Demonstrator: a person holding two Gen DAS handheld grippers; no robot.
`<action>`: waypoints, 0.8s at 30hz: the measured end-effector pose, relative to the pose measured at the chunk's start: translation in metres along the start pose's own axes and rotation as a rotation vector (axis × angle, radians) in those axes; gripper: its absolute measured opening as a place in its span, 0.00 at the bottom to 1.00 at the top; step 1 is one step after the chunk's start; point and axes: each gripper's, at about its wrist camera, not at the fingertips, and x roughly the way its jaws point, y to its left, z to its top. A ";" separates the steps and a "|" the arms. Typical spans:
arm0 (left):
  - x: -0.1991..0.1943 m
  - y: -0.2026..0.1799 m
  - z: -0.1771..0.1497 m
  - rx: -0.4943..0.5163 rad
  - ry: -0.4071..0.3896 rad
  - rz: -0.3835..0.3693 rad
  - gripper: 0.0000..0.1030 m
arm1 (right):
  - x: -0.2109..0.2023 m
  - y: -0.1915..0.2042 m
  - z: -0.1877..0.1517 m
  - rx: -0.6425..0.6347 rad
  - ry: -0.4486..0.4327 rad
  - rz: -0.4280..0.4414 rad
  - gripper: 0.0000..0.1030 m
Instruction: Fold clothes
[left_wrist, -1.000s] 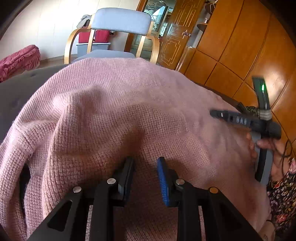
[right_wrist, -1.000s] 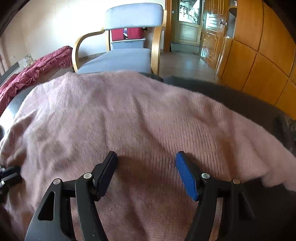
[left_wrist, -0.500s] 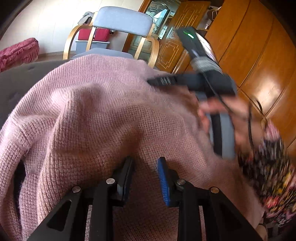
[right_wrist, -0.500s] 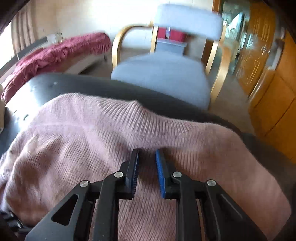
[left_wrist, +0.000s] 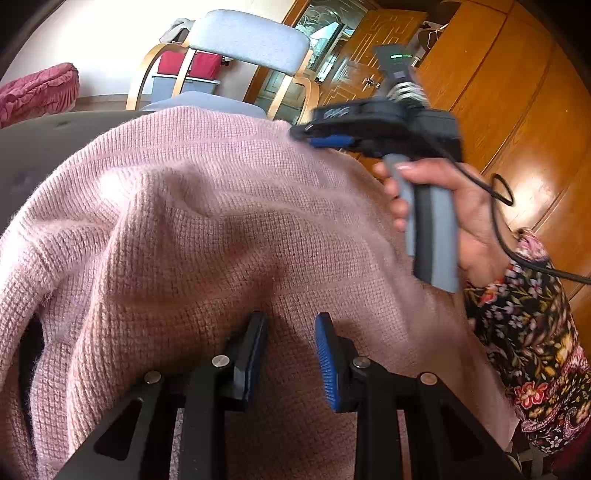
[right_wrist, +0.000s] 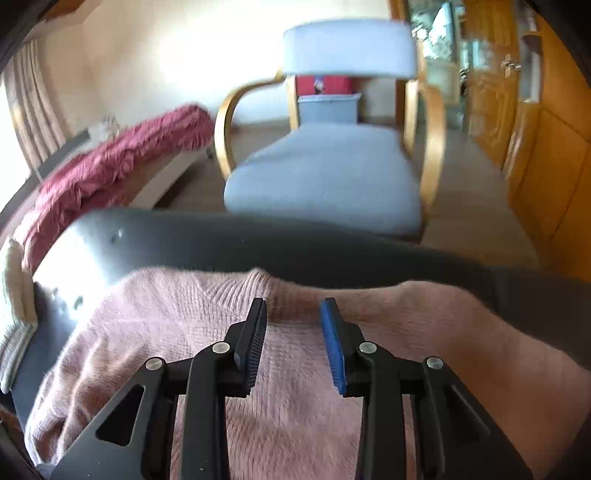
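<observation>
Left wrist view: we see the pink knitted sweater (left_wrist: 207, 229) spread over the dark grey desk (left_wrist: 44, 144). Our left gripper (left_wrist: 290, 354) holds its fingers partly open, fabric bunched between them; whether they pinch it we cannot tell. Our right gripper (right_wrist: 293, 334), near the sweater's far edge, has just been opening, with fabric between its fingers.

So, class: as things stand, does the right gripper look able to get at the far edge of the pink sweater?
Probably yes. The right gripper hangs just over the pink sweater near its far edge, jaws having just been opening with only knit beneath, and nothing blocks the way.
</observation>
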 end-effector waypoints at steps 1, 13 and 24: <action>0.000 0.000 0.001 -0.003 0.000 -0.004 0.26 | 0.007 0.004 -0.003 -0.023 0.030 -0.004 0.32; -0.006 0.004 0.004 -0.043 0.010 -0.026 0.26 | -0.003 0.032 -0.050 -0.178 -0.003 -0.056 0.33; -0.140 0.065 -0.015 -0.073 -0.148 0.219 0.27 | -0.006 0.022 -0.051 -0.115 -0.027 -0.052 0.34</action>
